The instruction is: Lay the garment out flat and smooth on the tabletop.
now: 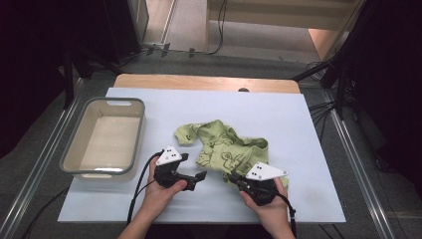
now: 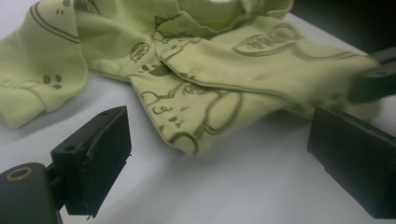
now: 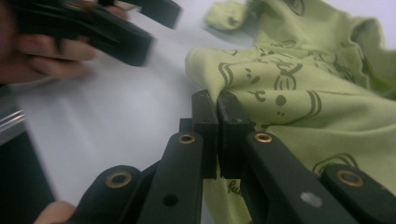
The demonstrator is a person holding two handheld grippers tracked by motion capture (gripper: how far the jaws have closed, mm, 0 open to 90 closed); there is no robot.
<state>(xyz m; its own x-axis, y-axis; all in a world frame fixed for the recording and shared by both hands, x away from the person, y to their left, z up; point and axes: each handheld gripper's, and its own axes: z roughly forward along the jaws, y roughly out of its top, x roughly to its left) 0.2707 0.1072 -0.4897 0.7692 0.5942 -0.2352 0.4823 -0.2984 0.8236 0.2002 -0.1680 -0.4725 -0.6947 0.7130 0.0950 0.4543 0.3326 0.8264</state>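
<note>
While garment [image 1: 226, 147] sprawls, bin [image 1: 79, 144] gapes.

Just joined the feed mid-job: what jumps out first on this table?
The crumpled green printed garment at the middle of the white table stands out first. The right tool is shut on its near edge, while the left tool waits open beside it. An empty grey tub sits at the left.

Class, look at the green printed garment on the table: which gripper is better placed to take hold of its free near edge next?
Probably the left gripper: its jaws stand open, facing the garment's near edge. The right gripper is shut on the cloth.
</note>
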